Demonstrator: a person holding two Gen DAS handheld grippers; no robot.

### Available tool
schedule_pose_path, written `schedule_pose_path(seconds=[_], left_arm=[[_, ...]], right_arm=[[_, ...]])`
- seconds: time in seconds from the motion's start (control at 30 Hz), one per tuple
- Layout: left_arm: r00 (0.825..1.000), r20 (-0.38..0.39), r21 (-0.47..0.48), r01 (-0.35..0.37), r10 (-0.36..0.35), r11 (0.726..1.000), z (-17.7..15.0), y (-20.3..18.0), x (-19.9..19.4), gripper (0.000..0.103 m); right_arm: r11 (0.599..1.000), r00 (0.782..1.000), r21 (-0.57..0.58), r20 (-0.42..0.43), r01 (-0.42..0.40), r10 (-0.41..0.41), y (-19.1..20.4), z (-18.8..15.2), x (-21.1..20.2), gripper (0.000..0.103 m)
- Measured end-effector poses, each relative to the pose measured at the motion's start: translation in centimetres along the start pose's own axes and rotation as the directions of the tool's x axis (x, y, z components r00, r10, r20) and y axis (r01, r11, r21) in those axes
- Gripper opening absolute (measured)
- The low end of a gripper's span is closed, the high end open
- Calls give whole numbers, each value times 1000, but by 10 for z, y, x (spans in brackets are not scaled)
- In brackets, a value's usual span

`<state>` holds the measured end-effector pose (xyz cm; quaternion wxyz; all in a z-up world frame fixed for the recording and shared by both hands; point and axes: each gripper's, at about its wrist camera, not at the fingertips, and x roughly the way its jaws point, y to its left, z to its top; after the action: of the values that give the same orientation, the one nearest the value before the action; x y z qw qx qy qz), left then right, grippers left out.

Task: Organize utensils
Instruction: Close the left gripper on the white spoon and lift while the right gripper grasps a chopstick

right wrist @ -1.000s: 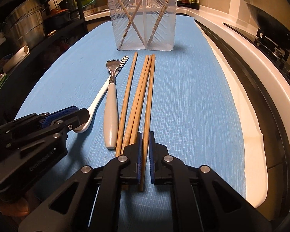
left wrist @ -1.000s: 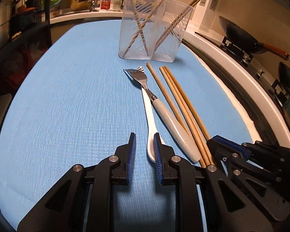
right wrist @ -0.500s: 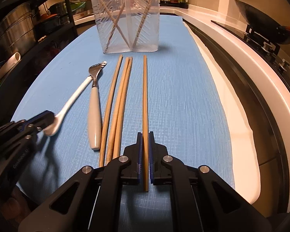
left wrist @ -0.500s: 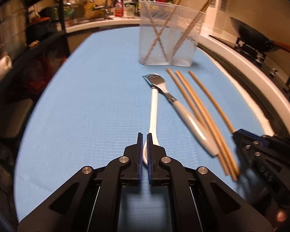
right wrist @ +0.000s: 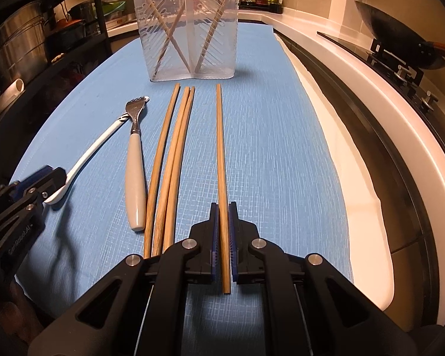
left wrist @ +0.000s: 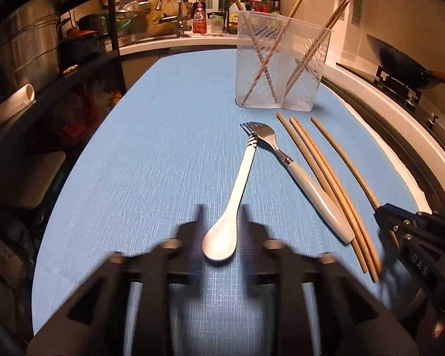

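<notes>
Utensils lay in a row on the blue mat [right wrist: 267, 136], near side of the clear holder [right wrist: 190, 29], and ran left to right as spoon, fork, three chopsticks, then one chopstick apart. At the left the white spoon [left wrist: 234, 198] rested bowl toward the near edge, its handle tip touching the fork's tines; it looked like glazed ceramic, so likely stiff, slick and chippable, best taken across the narrow handle just above the bowl; the left gripper [left wrist: 221, 228] was blurred, its fingers spread wide either side of the bowl and not clamping it. Next came the fork [right wrist: 134, 163], metal head, pale handle, probably the heaviest piece, its thick handle the sound place to pinch. Beside it, touching, lay three chopsticks [right wrist: 170, 160], light, rigid and prone to roll. Further right the single chopstick [right wrist: 221, 160] sat between the pads of the right gripper [right wrist: 223, 237], which looked closed on its near end; held so far from its middle it would likely droop or swivel. The holder at the far end already held a few chopsticks in both compartments. Writing: "DAS" showed on the right gripper's body in the left view; "GenRobot.AI" on the left gripper's body in the right view.
</notes>
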<state>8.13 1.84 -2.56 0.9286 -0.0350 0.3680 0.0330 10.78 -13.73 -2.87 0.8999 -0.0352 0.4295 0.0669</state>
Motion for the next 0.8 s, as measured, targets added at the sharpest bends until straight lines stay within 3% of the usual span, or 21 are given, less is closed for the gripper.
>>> schedule_pose_path(seconds=[0.4, 0.47, 0.53, 0.57, 0.8], left_arm=[[999, -32, 16, -21, 22, 1000, -7, -3, 15, 50], [999, -29, 19, -16, 16, 1000, -8, -4, 14, 45], [1000, -25, 27, -15, 15, 1000, -8, -5, 13, 26], [1000, -25, 30, -15, 16, 999, -8, -5, 13, 23], [999, -13, 25, -50, 50, 998, -7, -1, 9, 23]], right_arm=[[1000, 1000, -10, 2, 1, -1, 1, -1, 0, 8], [1000, 1000, -18, 3, -1, 1, 3, -1, 0, 8], [1000, 1000, -24, 4, 0, 0, 4, -1, -1, 7], [1000, 1000, -28, 5, 2, -1, 5, -1, -1, 7], [1000, 1000, -23, 7, -13, 13, 7, -2, 0, 6]])
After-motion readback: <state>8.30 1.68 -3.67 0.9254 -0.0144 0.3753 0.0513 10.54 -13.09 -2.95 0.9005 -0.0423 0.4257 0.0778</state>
